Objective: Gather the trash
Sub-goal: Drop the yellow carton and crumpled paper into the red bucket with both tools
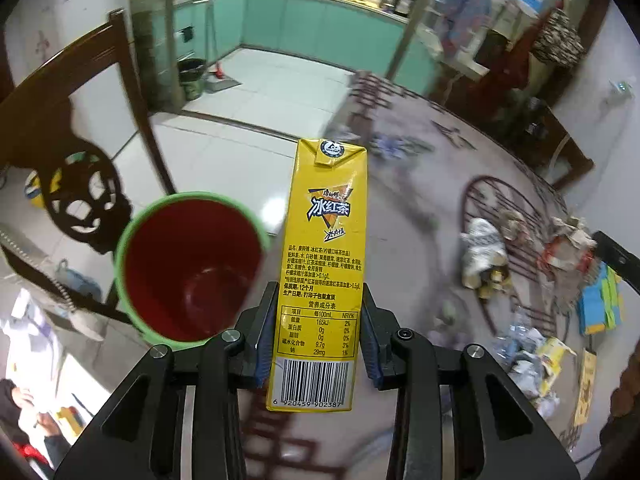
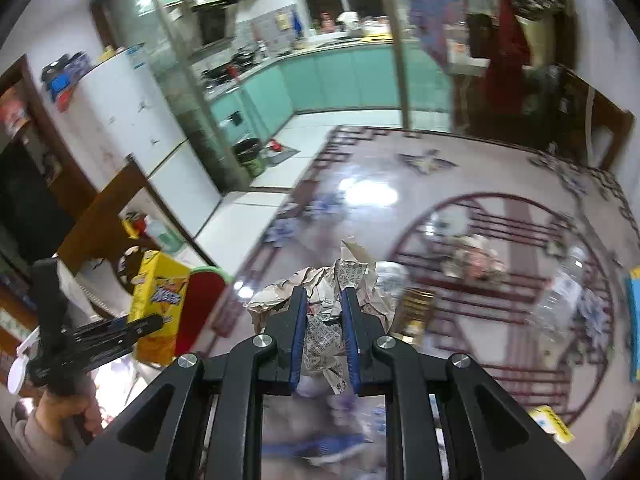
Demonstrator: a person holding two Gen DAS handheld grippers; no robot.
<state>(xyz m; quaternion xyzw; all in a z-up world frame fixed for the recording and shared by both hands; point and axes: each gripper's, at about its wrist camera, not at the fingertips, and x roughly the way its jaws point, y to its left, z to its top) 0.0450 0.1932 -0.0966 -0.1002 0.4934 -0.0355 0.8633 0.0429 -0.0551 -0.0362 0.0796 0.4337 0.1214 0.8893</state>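
We hold a piece of trash in each claw, and the coming move turns on where the bin lies from them. The left gripper (image 1: 318, 332) is clamped on the yellow tea carton (image 1: 324, 264), its blue pads pressing the two narrow sides low down near the barcode. The carton's long axis runs straight out along the fingers, folded top pointing away from us.

The bin (image 1: 188, 268), red inside with a green rim, sits just to the left of the carton in the left wrist view, its mouth open toward us and close beside the carton's lower half. We judge that the carton is beside the opening and not yet over it, so it has to travel a short way left before the jaws part.

The right gripper (image 2: 324, 320) is narrow and pinched on a crumpled paper wad (image 2: 324, 308), which bulges out past the fingertips. From the right wrist view the bin (image 2: 200, 308) lies to the far left, beyond the carton (image 2: 158, 300), so the left hand is plainly the nearer one.

More litter (image 1: 520, 356) lies scattered on the patterned floor (image 2: 400, 216) to the right.
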